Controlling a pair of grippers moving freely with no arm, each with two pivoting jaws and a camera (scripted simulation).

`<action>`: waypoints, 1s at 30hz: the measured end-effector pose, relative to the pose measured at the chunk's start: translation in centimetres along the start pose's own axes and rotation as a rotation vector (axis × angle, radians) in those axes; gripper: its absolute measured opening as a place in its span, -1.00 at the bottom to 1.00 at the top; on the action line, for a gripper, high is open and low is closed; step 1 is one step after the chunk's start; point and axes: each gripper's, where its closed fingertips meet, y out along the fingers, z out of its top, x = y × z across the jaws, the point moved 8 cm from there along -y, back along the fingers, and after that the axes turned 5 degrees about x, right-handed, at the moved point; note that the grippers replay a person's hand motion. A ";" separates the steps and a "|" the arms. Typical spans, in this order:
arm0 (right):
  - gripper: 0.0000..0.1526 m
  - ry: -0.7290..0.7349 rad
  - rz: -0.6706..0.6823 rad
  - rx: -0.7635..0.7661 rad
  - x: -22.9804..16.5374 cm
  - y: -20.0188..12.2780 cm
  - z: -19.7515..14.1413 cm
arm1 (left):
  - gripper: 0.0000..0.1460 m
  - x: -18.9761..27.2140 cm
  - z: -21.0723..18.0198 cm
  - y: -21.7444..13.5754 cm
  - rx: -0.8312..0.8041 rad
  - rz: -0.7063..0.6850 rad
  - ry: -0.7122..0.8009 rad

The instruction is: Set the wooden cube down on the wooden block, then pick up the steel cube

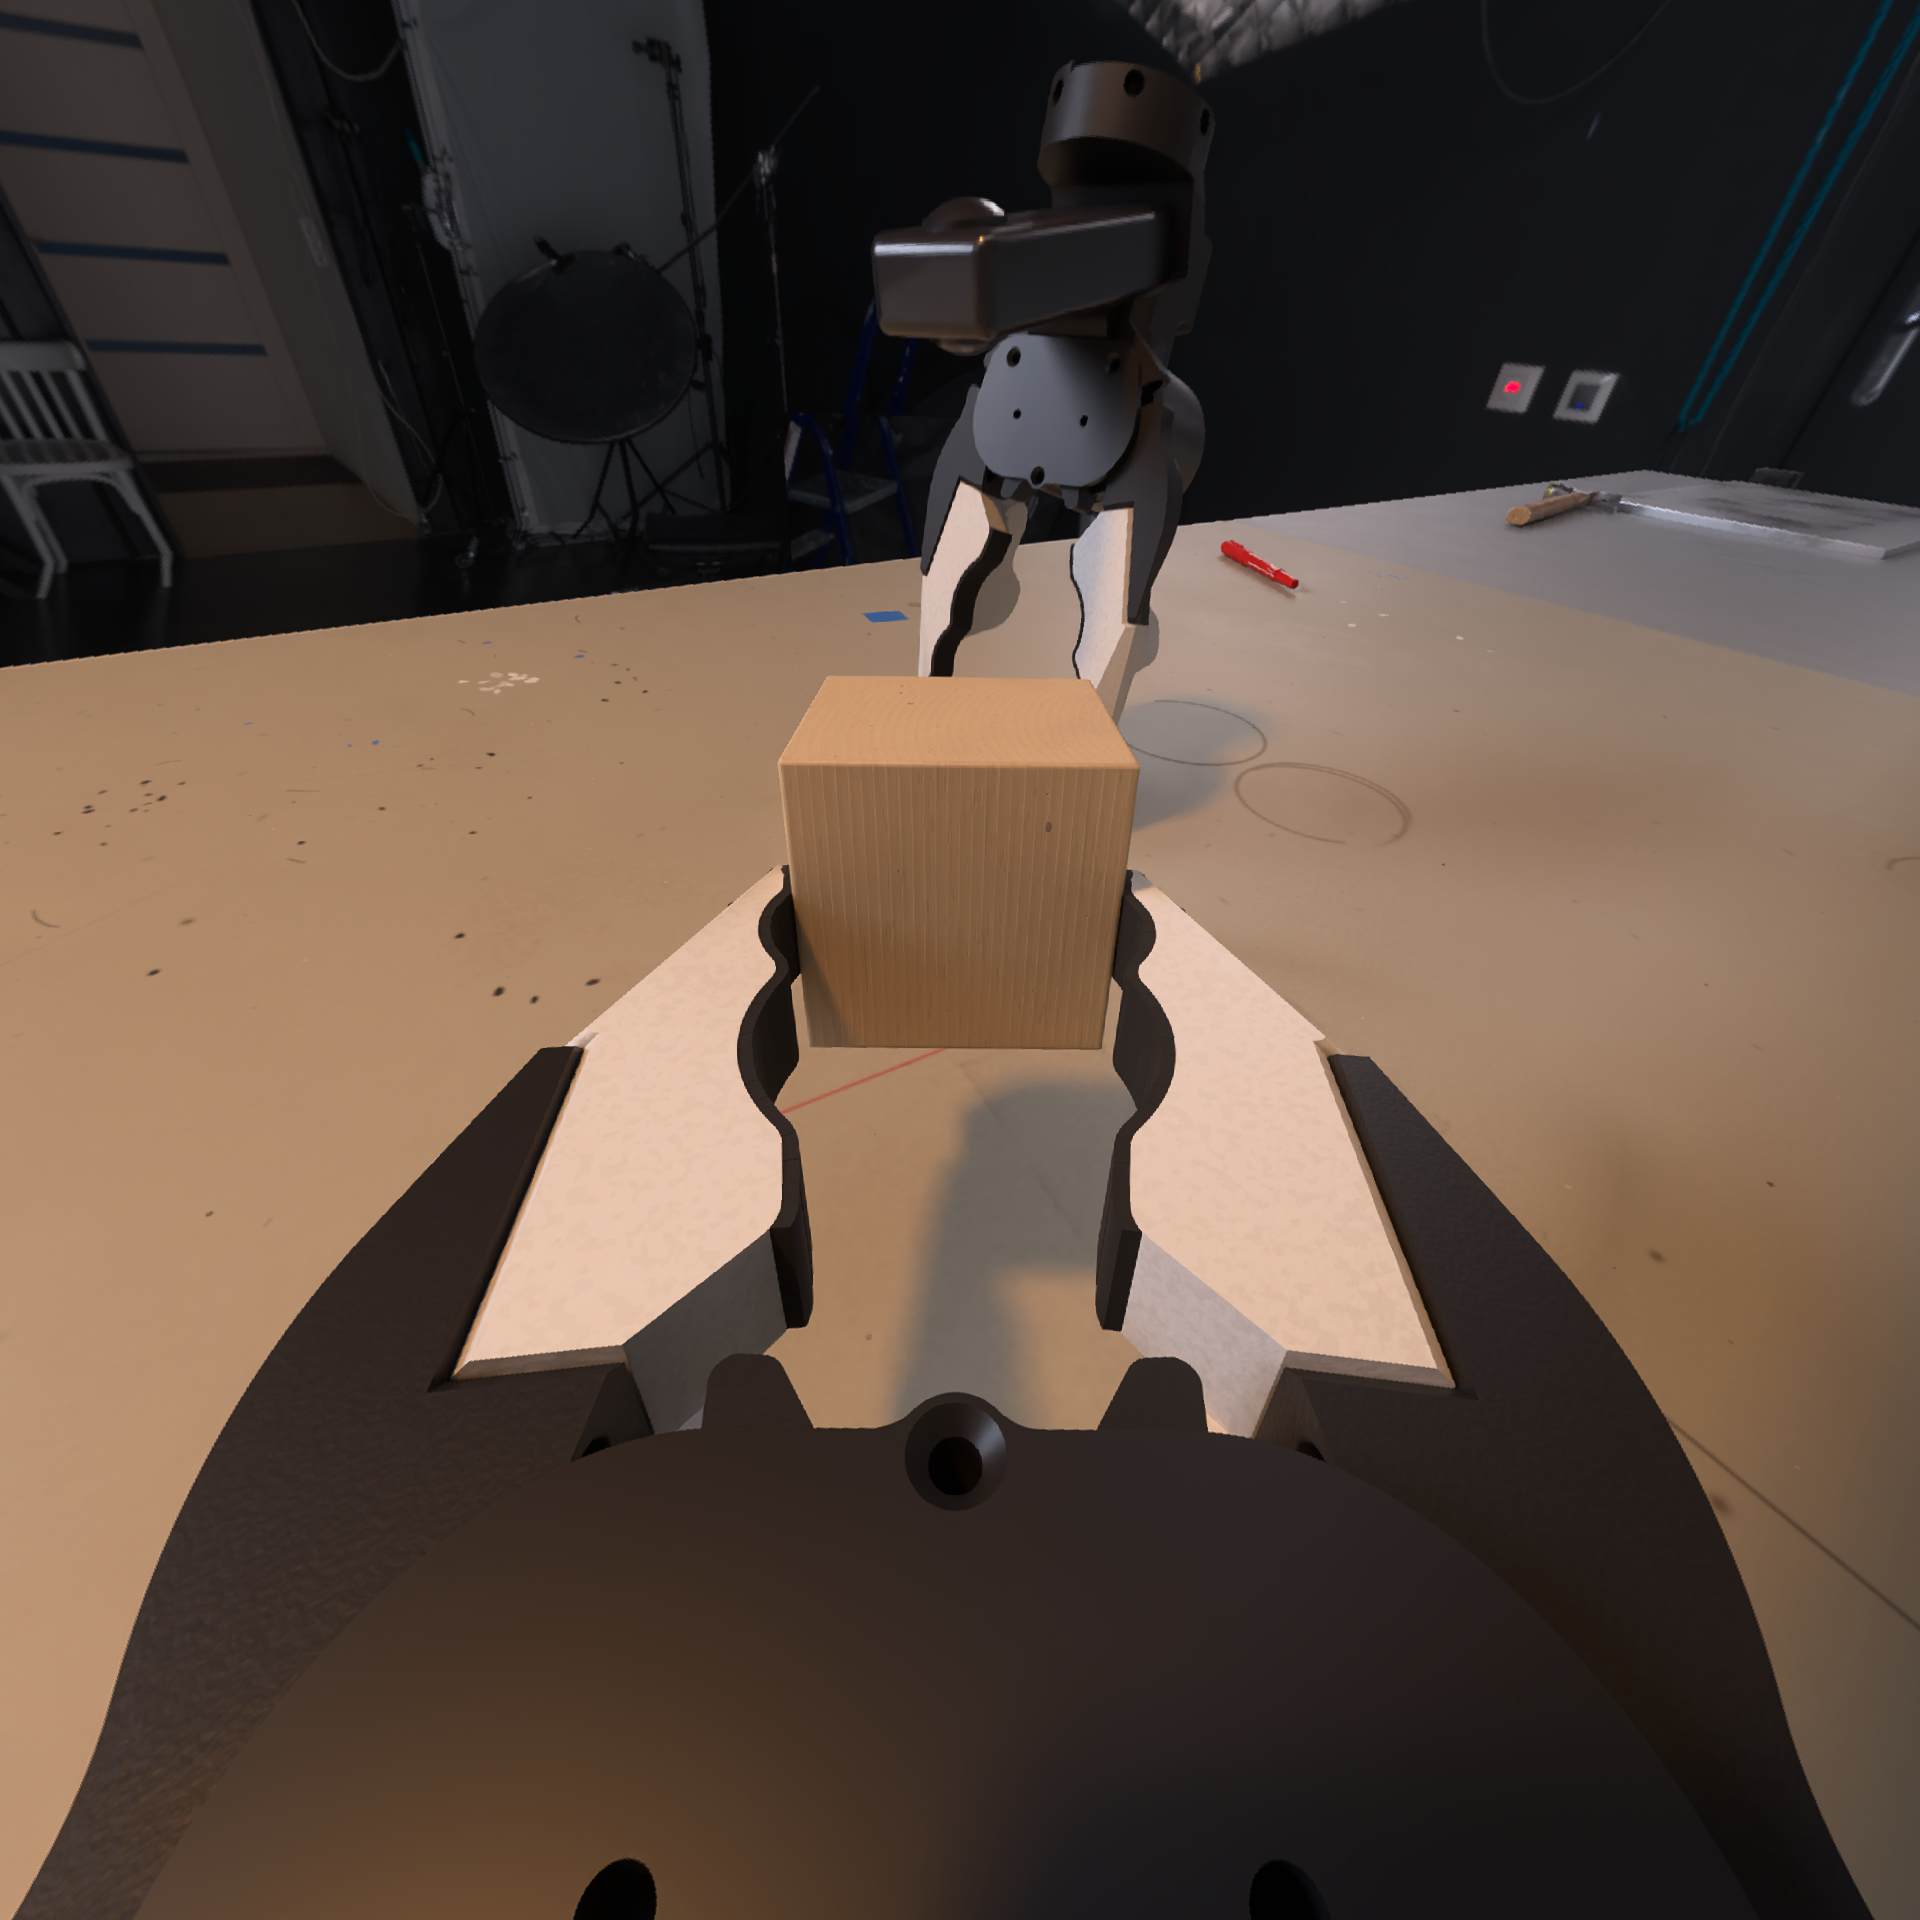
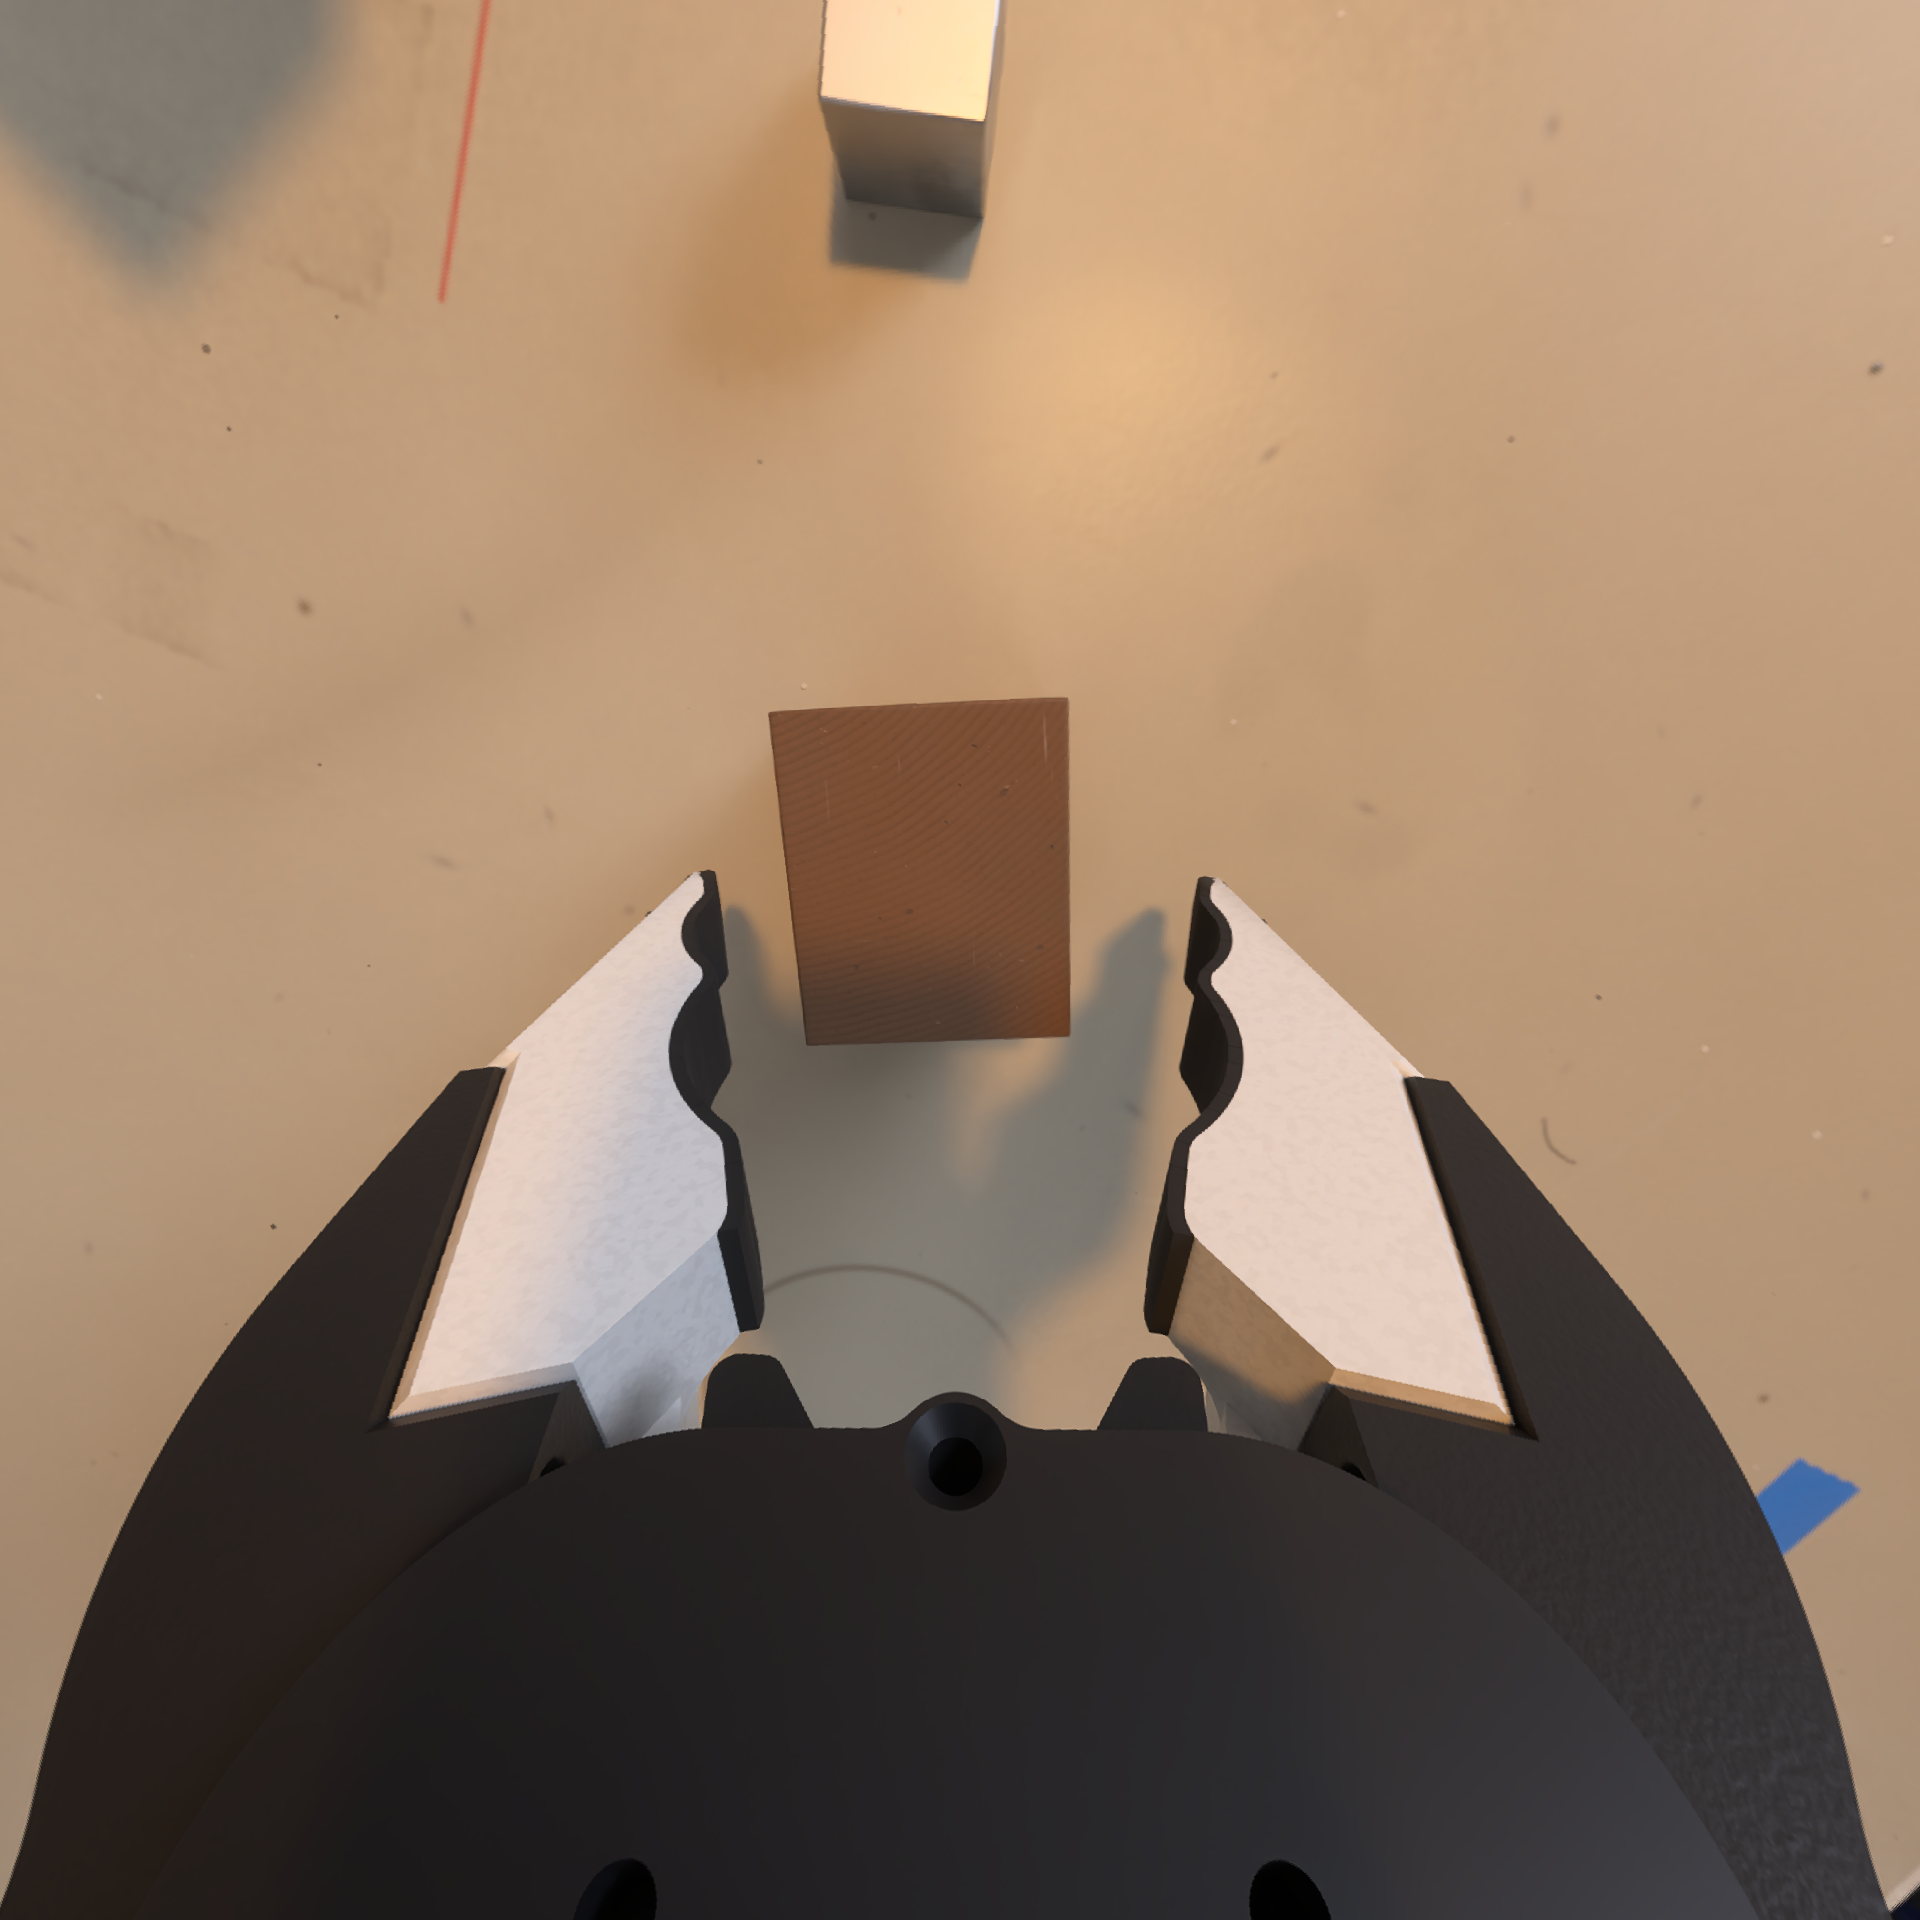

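Observation:
My left gripper point(image 1: 956, 883) is shut on a light wooden cube point(image 1: 956, 862) and holds it a little above the tan table point(image 1: 416, 935). My right gripper point(image 1: 1023, 655) hangs just beyond the cube, fingers pointing down and open. In the right wrist view the right gripper point(image 2: 956, 883) is open and empty, its fingers either side of a darker brown wooden block point(image 2: 920, 873) on the table, without touching it. The steel cube point(image 2: 909, 104) stands farther ahead, at the top edge of that view. The block and steel cube do not show in the left wrist view.
A red marker point(image 1: 1259, 566) lies at the back right of the table. A grey board point(image 1: 1766, 514) with a wooden-handled tool lies beyond it. A scrap of blue tape point(image 2: 1808, 1501) sits on the table. The table's far edge point(image 1: 416, 623) drops to a dark room.

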 end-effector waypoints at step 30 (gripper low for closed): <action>0.55 0.417 -0.396 0.486 -23.6 -6.7 -18.1 | -0.18 -3.6 3.6 22.2 -1.207 -0.792 0.867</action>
